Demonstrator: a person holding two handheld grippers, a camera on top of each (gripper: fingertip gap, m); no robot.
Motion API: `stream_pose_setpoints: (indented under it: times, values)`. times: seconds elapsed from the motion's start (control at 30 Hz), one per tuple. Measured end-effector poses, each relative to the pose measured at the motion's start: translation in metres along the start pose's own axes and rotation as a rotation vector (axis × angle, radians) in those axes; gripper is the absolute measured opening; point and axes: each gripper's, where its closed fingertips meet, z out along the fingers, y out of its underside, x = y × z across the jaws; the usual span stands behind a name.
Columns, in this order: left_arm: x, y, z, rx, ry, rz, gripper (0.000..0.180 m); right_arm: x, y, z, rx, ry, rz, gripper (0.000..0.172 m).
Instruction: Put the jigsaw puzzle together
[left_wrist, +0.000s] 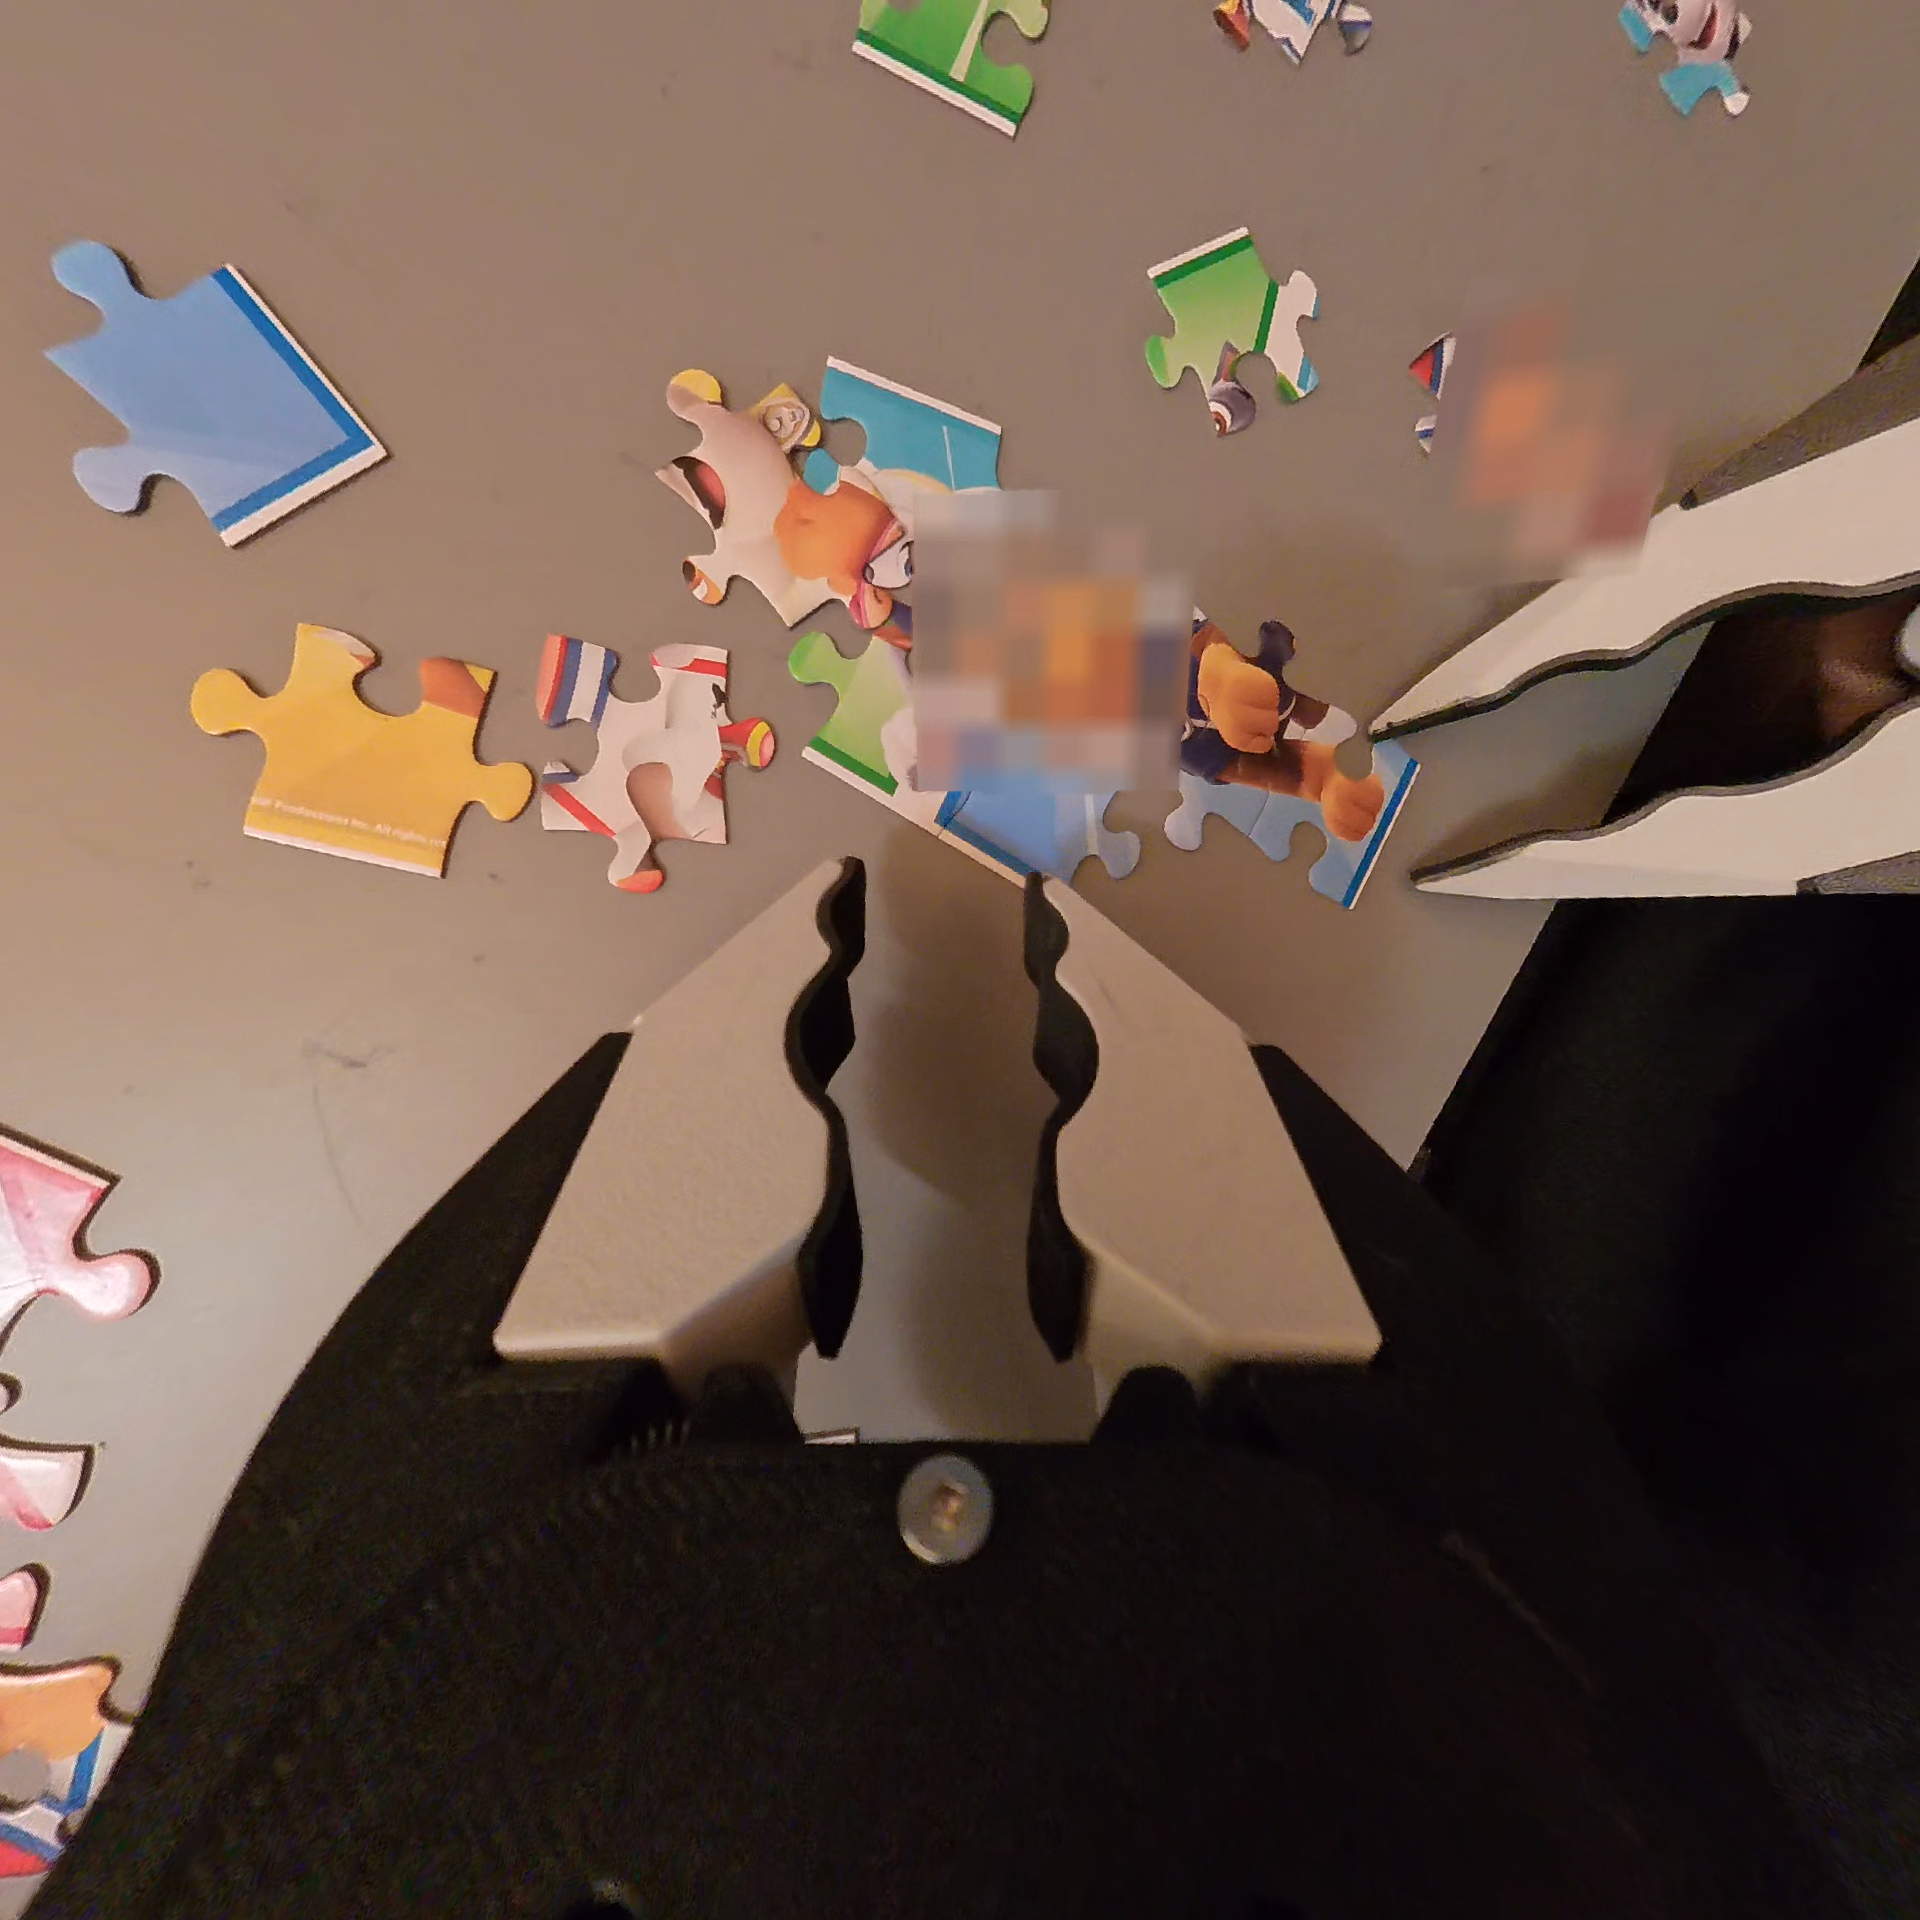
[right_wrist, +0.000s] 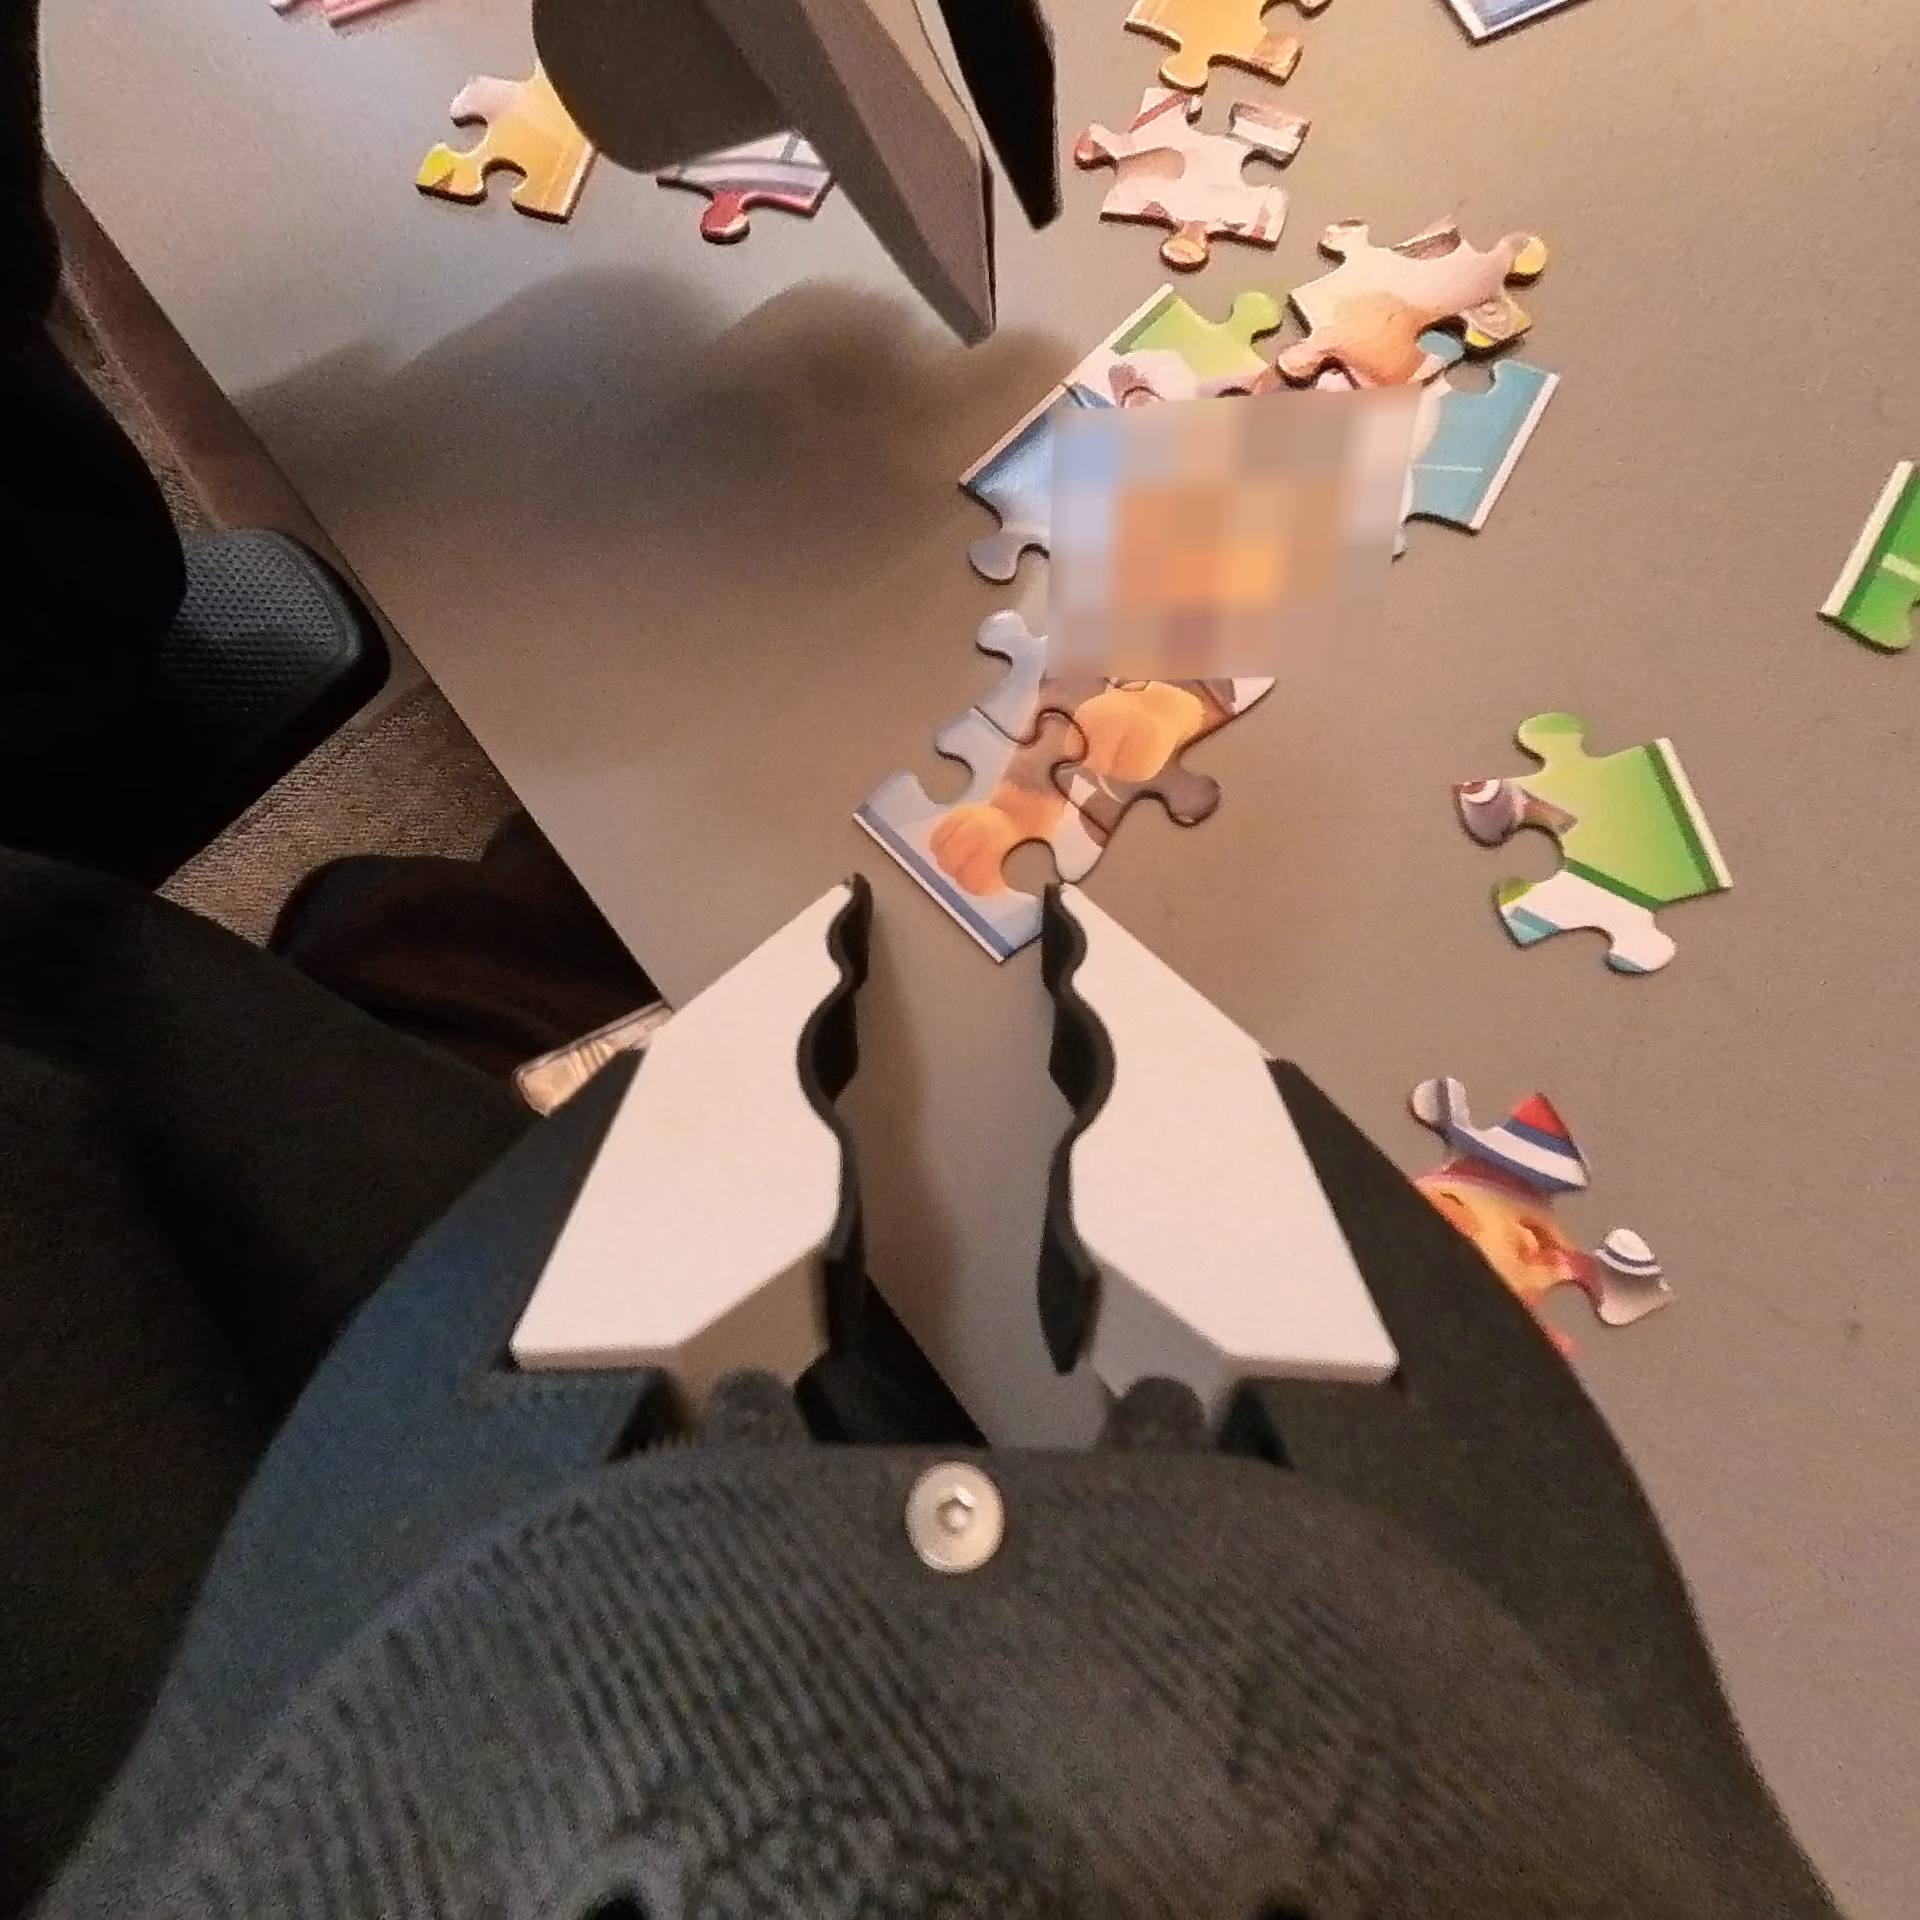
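Table (left_wrist: 416, 1039): a plain grey-brown top bearing every piece; in the right wrist view its near edge runs diagonally, with carpet and a dark seat below it.
Joined cluster (left_wrist: 1278, 769): the largest puzzle item, several interlocked pieces forming a cartoon picture with blue and green borders, partly under a blurred patch. It lies flat in the middle of the table, between the two grippers, likely because both work on it from opposite sides.
Left gripper (left_wrist: 943, 883): fingers spread, nothing between the pads, only bare table. Its right fingertip (left_wrist: 1034, 904) sits at the cluster's blue-bordered lower edge; whether it touches cannot be told.
Right gripper (right_wrist: 956, 899): fingers likewise parted and pinching nothing. The blue-bordered corner of the cluster (right_wrist: 997, 904) shows in the gap between the tips, with no pad pressing on it. In the left wrist view its tips (left_wrist: 1397, 800) stand just beside the cluster's right end.
Blue corner piece (left_wrist: 223, 400): loose, well apart at the far left.
Yellow piece (left_wrist: 353, 753): loose, left of the cluster.
White and red piece (left_wrist: 644, 764): just beside the yellow one, unjoined.
Green piece (left_wrist: 1231, 327): loose beyond the cluster.
Pink pieces (left_wrist: 52, 1236): at the left edge, near the left gripper's body.
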Motion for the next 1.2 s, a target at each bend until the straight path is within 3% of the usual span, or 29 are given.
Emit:
stream_pose_setpoints:
  times: [0.4,0.5,0.63,0.93,1.2]
  values:
    - [-0.003,-0.005,0.007,0.015,-0.004,0.006,0.028,-0.01,-0.006,0.004,0.012,-0.058,-0.017,0.033]
    - [-0.008,-0.009,0.007,0.04,-0.023,0.002,0.028,-0.006,-0.019,-0.001,0.076,-0.071,-0.017,0.03]
    - [-0.017,-0.016,0.005,0.09,-0.047,-0.014,0.028,0.022,-0.036,-0.004,0.131,-0.046,0.011,0.035]
    - [-0.023,-0.05,0.013,0.248,-0.088,-0.029,0.03,0.089,-0.064,0.035,0.031,0.095,-0.112,0.038]
    - [-0.028,-0.053,0.034,0.183,-0.222,0.056,0.03,0.117,-0.079,0.061,-0.028,0.07,-0.082,0.036]
